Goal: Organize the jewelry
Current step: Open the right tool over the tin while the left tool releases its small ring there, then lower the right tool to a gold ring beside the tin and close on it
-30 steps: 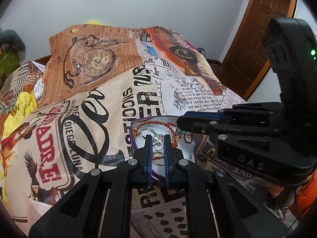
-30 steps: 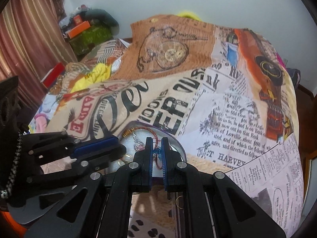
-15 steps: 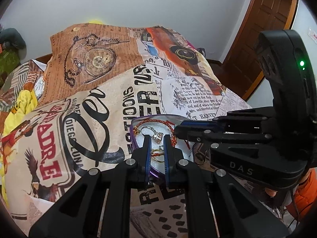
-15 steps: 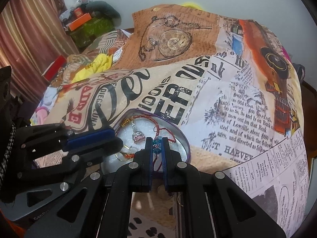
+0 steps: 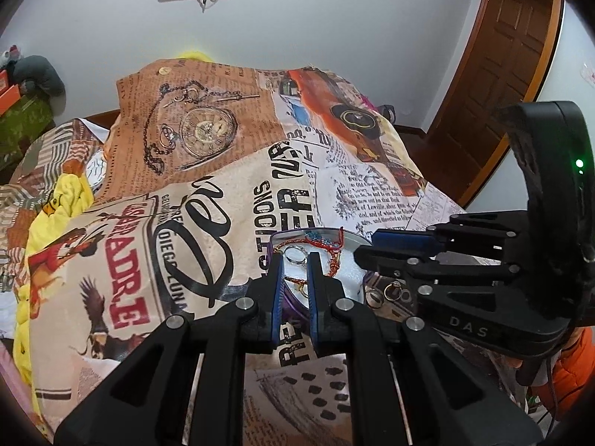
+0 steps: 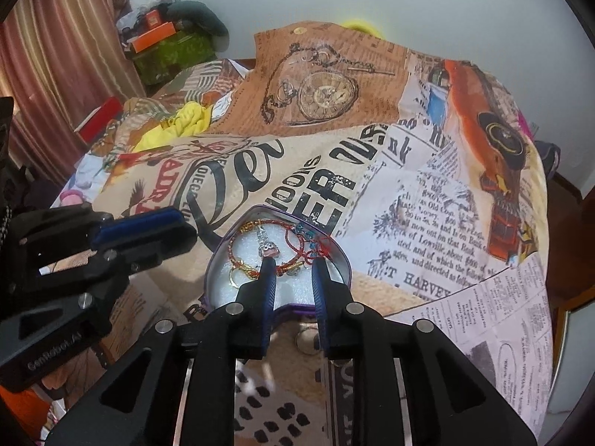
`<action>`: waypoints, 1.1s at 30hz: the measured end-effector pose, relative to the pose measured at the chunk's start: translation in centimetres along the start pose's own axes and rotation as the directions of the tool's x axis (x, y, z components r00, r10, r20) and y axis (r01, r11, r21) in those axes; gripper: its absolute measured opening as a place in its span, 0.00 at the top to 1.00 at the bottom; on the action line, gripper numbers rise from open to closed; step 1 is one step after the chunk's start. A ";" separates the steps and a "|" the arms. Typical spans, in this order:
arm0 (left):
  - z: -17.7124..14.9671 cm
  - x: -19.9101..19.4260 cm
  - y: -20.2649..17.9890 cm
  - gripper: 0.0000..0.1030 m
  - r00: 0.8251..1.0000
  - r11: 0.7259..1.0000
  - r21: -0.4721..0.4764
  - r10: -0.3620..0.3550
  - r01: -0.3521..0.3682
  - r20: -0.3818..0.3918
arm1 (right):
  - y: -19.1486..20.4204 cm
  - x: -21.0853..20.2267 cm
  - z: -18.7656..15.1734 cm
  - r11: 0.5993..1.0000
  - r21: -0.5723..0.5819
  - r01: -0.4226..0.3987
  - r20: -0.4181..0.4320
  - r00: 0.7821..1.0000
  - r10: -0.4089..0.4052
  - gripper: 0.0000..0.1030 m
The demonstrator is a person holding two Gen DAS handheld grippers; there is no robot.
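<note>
- Heart-shaped tin with a purple rim, open-topped and white-lined, set on a newspaper-print blanket spread over a bed.
- Inside the tin: red thread bracelets looped toward the far wall, a small silver pendant among them, gold rings by the left wall, a silver ring near the middle.
- Directly above the tin's near half: right gripper, pointed steeply down, jaws opening to a narrow gap.
- Seen through that gap: a stretch of red bracelet and the white lining, lying in the tin below, with neither blue pad pressing on anything.
- Just left of the tin, level with its rim in the right wrist view: left gripper, fingers drawn close together, nothing visible between the pads.
- From the left wrist view, the silver ring framed between the left fingertips, yet lying in the tin beyond them rather than pinched.
- On the blanket just outside the tin's near right wall, under the right gripper's body: two loose rings, apart from both sets of fingers.
- Farther out: a pocket-watch print at the head of the bed, a wooden door to the right, a striped curtain to the left.
- At the lower right edge of the left wrist view: an orange sleeve behind the right gripper.
</note>
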State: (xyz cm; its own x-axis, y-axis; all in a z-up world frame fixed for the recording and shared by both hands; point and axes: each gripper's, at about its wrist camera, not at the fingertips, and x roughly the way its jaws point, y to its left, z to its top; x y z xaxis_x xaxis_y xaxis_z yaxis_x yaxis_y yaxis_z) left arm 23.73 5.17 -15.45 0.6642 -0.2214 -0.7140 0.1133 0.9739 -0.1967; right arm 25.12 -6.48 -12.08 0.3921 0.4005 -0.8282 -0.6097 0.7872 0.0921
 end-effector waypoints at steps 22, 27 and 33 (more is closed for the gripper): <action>-1.1 -2.4 -3.9 0.71 1.000 0.999 0.027 0.018 -0.017 -0.016 | -2.1 -5.5 -3.5 0.997 0.032 0.069 0.072 0.995 -0.071 0.82; -2.5 -0.6 -4.9 0.70 0.996 1.000 0.028 -0.003 0.005 -0.087 | -3.5 -4.9 -5.0 0.995 0.065 0.074 0.033 0.997 -0.076 0.81; -4.2 1.4 -5.9 0.70 0.988 0.999 0.026 -0.030 0.034 -0.154 | -3.9 -3.0 -6.4 0.996 0.058 0.074 -0.035 0.997 -0.072 0.81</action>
State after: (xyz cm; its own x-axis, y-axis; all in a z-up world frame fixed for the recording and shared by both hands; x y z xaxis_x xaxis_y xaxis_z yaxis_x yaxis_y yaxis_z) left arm 20.88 -1.11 -18.14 0.5391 -0.2554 -0.8026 0.1555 0.9667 -0.2032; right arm 21.93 -13.76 -13.50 0.4103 0.3260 -0.8517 -0.5384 0.8404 0.0623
